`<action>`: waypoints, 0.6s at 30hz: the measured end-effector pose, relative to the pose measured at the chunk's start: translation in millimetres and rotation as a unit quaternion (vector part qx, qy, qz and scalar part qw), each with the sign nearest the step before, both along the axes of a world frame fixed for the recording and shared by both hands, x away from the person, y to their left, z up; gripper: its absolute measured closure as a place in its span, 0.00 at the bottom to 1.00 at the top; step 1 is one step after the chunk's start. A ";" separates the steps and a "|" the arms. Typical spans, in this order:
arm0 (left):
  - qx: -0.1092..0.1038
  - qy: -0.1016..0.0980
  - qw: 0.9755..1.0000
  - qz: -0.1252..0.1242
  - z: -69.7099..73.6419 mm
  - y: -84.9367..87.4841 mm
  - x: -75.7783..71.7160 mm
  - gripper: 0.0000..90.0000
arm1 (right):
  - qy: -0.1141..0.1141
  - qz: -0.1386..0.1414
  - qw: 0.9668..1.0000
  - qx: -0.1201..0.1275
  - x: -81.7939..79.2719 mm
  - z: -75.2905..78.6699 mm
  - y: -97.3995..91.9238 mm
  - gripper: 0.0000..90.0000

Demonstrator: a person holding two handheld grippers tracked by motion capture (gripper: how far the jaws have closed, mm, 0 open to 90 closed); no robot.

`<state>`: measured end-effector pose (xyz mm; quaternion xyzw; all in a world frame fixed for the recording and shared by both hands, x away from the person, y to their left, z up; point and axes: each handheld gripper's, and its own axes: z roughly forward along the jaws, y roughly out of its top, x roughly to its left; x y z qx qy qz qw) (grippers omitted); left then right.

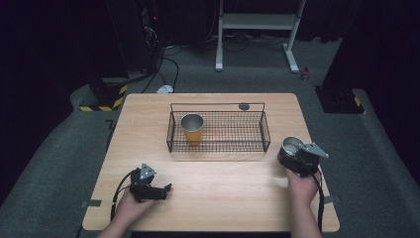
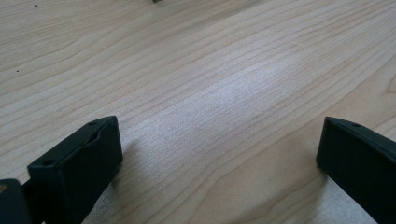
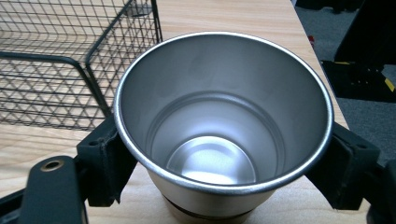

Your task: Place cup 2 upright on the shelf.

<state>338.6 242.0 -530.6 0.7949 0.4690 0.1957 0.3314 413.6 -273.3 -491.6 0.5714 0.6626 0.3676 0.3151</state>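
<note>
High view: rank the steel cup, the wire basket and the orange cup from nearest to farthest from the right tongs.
1. Steel cup, held between the right tongs, at the table's right edge.
2. Wire basket, just left of them.
3. Orange cup, in the basket's left end.

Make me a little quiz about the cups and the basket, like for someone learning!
1. True or false: the right gripper is shut on a steel cup.
2. Where does the orange cup stand? A) inside the wire basket B) on the floor C) between the left gripper's fingers
3. Fill in: the left gripper is ____ above the bare table.

Key: 1 true; 2 A; 3 open.
</note>
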 end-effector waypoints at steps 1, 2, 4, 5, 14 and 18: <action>0.000 0.000 1.000 0.000 0.0 0.0 0.0 0.01 | -0.003 0.002 1.000 -0.002 -1.2 0.5 0.6 0.20; 0.000 0.000 1.000 0.000 0.0 0.0 0.0 0.01 | -0.003 0.002 1.000 -0.002 -2.6 1.2 1.7 0.20; 0.000 0.000 1.000 0.000 0.0 0.0 0.0 0.01 | -0.005 0.005 1.000 -0.002 -4.7 2.3 2.9 0.20; 0.000 0.000 1.000 0.000 0.0 0.0 0.0 0.01 | -0.006 0.006 1.000 -0.003 -5.5 2.6 3.5 0.20; 0.000 0.000 1.000 0.000 0.0 0.0 0.0 0.01 | -0.011 0.011 1.000 -0.006 -12.7 6.1 6.2 0.20; 0.000 0.000 1.000 0.000 0.0 0.0 0.0 0.01 | -0.015 0.016 1.000 -0.008 -16.7 8.8 7.6 0.20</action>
